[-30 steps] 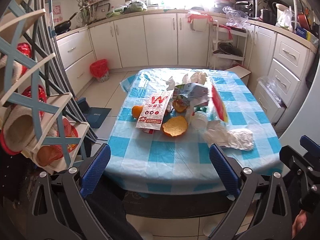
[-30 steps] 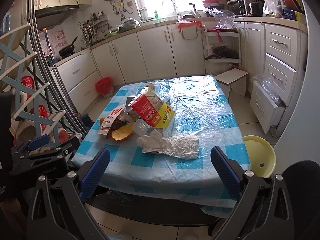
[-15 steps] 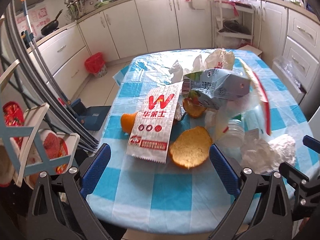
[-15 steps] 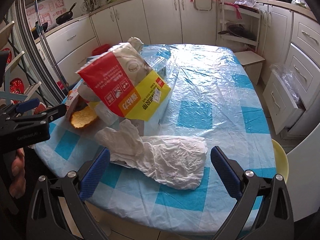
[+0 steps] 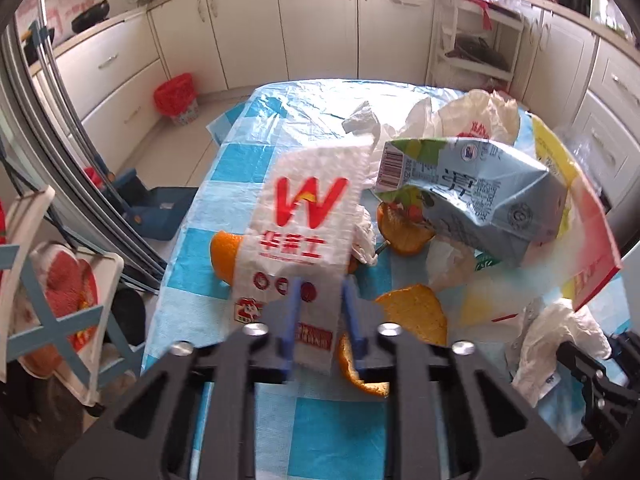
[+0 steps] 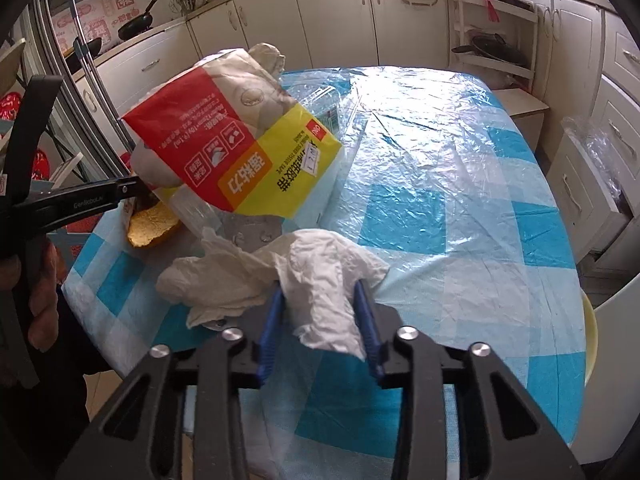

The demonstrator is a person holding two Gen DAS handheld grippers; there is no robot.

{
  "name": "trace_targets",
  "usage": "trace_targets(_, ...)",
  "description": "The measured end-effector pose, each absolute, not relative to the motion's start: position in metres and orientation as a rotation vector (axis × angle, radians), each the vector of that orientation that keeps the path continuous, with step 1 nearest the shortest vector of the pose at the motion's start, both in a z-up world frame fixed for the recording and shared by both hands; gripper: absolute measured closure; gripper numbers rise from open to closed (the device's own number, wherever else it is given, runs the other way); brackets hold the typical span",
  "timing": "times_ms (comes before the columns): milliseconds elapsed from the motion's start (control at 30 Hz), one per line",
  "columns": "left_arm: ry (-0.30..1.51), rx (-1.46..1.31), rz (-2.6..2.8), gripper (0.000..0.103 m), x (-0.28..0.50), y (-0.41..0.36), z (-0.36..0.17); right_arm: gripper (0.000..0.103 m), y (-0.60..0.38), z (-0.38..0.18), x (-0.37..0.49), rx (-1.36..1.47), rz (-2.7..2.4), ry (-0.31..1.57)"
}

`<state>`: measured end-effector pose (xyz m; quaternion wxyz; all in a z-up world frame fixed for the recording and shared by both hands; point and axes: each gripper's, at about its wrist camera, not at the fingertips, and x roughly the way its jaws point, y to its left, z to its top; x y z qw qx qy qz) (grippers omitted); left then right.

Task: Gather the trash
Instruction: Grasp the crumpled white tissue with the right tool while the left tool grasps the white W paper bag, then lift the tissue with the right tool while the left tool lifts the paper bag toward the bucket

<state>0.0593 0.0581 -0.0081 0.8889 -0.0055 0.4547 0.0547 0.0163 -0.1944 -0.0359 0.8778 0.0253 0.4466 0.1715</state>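
Observation:
A white paper bag [image 5: 308, 216] with a red W lies on the blue-checked table [image 5: 320, 420]. Its near end sits between the blue fingers of my left gripper [image 5: 320, 304], whose jaws are closing and pinch it. A crumpled white tissue [image 6: 320, 264] lies near the table's front edge. My right gripper [image 6: 320, 304] is closing on it, and the tissue bunches between the pads. Around them lie orange peels [image 5: 416, 312], a crushed pale-blue carton [image 5: 472, 196] and a red and yellow plastic package [image 6: 236, 152].
A red waste bin [image 5: 176, 98] stands on the floor by the far left cabinets. A yellow basin [image 6: 590, 340] sits on the floor right of the table, below an open drawer [image 6: 580, 184]. A folding rack [image 5: 60, 300] stands at the left. Clear plastic film [image 6: 420, 128] covers the table's far half.
Both grippers dropped toward the table and went from wide open to narrow, the left around the paper bag's near end, the right around the white tissue.

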Motion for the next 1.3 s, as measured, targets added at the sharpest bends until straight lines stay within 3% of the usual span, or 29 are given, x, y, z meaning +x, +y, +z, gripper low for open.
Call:
trace_targets(67, 0.938, -0.030, 0.108, 0.101, 0.057, 0.062, -0.005, 0.090, -0.200, -0.038, 0.017, 0.090, 0.369, 0.937)
trace_targets(167, 0.916, -0.059, 0.096, 0.103, 0.050, 0.067, 0.001, 0.095, -0.205, -0.038, 0.012, 0.116, 0.378, 0.933)
trace_targets(567, 0.880, -0.164, 0.061, 0.102, 0.021, 0.086, 0.019, 0.096, -0.220, -0.026, 0.013, 0.184, 0.372, 0.871)
trace_targets(633, 0.908, -0.199, 0.070, 0.092, 0.023, 0.094, 0.012, 0.096, -0.219, -0.027, 0.011, 0.186, 0.377, 0.871)
trace_targets(667, 0.917, -0.210, 0.086, 0.068, 0.024, 0.098, 0.010, 0.096, -0.219, -0.028, 0.009, 0.187, 0.378, 0.871)
trace_targets(700, 0.913, -0.217, 0.111, 0.036, 0.024, 0.102, 0.010, 0.096, -0.219, -0.029, 0.008, 0.188, 0.380, 0.873)
trace_targets(733, 0.894, -0.220, 0.143, 0.027, 0.023, 0.106, 0.011, 0.096, -0.219, -0.030, 0.007, 0.189, 0.382, 0.875)
trace_targets(867, 0.905, -0.218, 0.206, 0.016, 0.033, 0.119, 0.007, 0.096, -0.220, -0.032, 0.006, 0.196, 0.381, 0.881)
trace_targets(1033, 0.958, -0.170, 0.208, 0.016, 0.053, 0.110, -0.010, 0.096, -0.219, -0.034, 0.009, 0.199, 0.381, 0.888)
trace_targets(1067, 0.966, -0.167, 0.202, 0.016, 0.056, 0.108, -0.014, 0.096, -0.218, -0.035, 0.010, 0.197, 0.381, 0.890)
trace_targets(1133, 0.988, -0.188, 0.184, 0.035, 0.060, 0.107, -0.019, 0.096, -0.218, -0.037, 0.010, 0.194, 0.380, 0.893)
trace_targets(1200, 1.016, -0.224, 0.174, 0.074, 0.060, 0.110, -0.025, 0.096, -0.217, -0.037, 0.011, 0.193, 0.379, 0.894)
trace_targets(1267, 1.024, -0.259, 0.180, 0.098, 0.058, 0.117, -0.028, 0.096, -0.216, -0.037, 0.011, 0.193, 0.379, 0.893)
trace_targets(1300, 1.017, -0.278, 0.177, 0.101, 0.055, 0.121, -0.027, 0.096, -0.216, -0.036, 0.011, 0.192, 0.379, 0.891)
